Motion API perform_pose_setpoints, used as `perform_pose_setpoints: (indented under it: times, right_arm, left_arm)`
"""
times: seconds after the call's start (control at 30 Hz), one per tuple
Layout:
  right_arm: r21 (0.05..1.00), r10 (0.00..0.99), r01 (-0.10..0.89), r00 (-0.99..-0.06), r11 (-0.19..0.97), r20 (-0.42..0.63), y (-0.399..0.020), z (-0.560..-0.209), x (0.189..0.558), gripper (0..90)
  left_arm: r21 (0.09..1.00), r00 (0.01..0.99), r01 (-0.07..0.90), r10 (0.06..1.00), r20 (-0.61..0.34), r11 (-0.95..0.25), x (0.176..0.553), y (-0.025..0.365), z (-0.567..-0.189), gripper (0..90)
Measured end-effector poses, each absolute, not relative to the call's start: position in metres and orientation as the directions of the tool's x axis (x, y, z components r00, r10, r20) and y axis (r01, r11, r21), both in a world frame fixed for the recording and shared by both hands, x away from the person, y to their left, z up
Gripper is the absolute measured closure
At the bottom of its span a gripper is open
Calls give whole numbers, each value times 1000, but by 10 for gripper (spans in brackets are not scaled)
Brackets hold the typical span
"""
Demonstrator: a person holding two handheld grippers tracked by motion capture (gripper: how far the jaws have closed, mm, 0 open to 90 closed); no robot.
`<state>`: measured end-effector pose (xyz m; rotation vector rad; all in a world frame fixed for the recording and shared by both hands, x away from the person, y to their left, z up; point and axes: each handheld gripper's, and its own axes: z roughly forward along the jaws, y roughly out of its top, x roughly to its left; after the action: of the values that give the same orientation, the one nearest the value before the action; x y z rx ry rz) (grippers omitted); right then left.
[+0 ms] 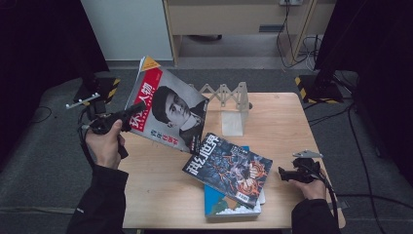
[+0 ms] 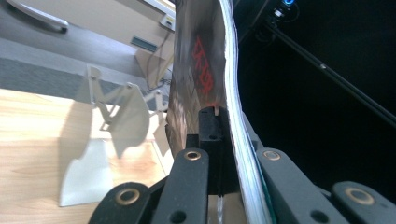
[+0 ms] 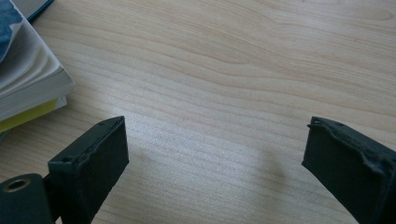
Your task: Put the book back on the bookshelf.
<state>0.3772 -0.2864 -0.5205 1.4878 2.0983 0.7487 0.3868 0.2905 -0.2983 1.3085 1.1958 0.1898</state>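
A magazine [image 1: 168, 109] with a red title strip and a black-and-white portrait cover hangs tilted above the table's left side. My left gripper [image 1: 127, 113] is shut on its left edge. In the left gripper view the magazine [image 2: 205, 70] stands edge-on between the black jaws, its pages curving upward. Another magazine [image 1: 228, 168] with a dark illustrated cover lies on top of a blue book [image 1: 219, 204] near the table's front. My right gripper [image 1: 284, 174] rests low at the right of that stack, open, with bare wood between its fingertips [image 3: 100, 149].
A white accordion-style rack [image 1: 229, 100] stands at the back middle of the wooden table [image 1: 292, 126]; it also appears pale in the left gripper view as the rack [image 2: 112, 121]. The corner of the book stack [image 3: 28, 79] lies left of the right jaws. Cables and black stands surround the table.
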Motion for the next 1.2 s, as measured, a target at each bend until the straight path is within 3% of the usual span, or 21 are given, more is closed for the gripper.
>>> perform_pose_setpoints:
  times: [0.7, 1.2]
  right_arm:
    - [668, 946, 705, -324, 237, 6, -289, -534, 380, 44]
    - [699, 947, 678, -320, 226, 5, -290, -538, 377, 27]
  left_arm:
    - [825, 368, 451, 772, -519, 340, 399, 319, -280, 866]
    - [843, 313, 458, 836, -450, 282, 428, 305, -285, 865]
